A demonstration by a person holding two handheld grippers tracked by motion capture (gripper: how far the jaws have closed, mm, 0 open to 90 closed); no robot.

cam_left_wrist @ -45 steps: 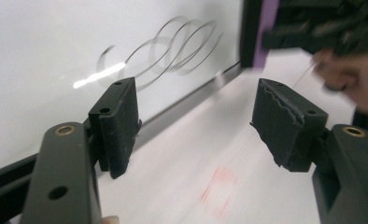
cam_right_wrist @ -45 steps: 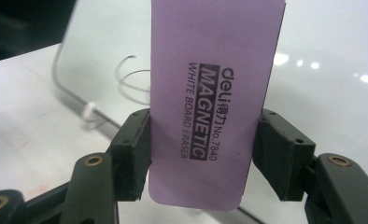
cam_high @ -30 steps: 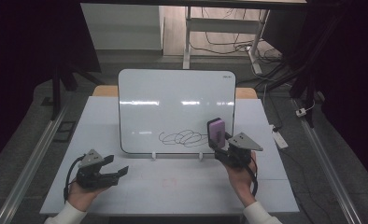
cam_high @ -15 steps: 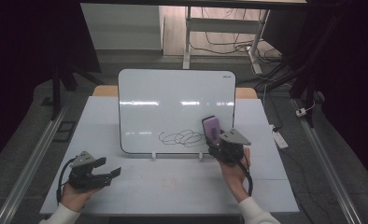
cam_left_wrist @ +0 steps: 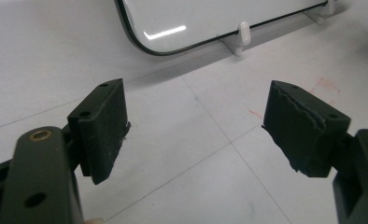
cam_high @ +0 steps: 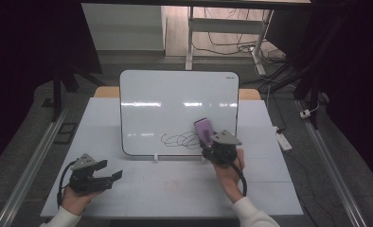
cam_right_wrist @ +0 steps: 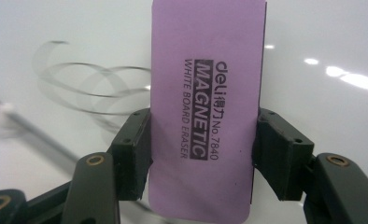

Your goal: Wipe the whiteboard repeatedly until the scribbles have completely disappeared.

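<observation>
Wiping of the whiteboard point(cam_high: 175, 101) looks to be the job in hand, and the way each thing is being held fits that. Right of centre in the high view, the right gripper point(cam_high: 208, 138) is clamping a purple eraser point(cam_high: 204, 130) by its two long edges; in the right gripper view the printed back of the eraser point(cam_right_wrist: 205, 107) is facing the camera, so its wiping face is probably turned toward the board. That grip is leaving the flat face free to press on the surface. The eraser is sitting at the right end of the black scribble point(cam_high: 181, 140), low on the board, likely so a sweep toward the left of the frame can take the loops point(cam_right_wrist: 86, 88) in one pass. The board itself is standing tilted back on small white feet point(cam_left_wrist: 242, 32), presenting its face to the person. At the lower left of the high view, the left gripper point(cam_high: 113, 176) is resting over the pale table point(cam_high: 270, 189) with its jaws spread wide and nothing between them, seemingly parked out of the way.
</observation>
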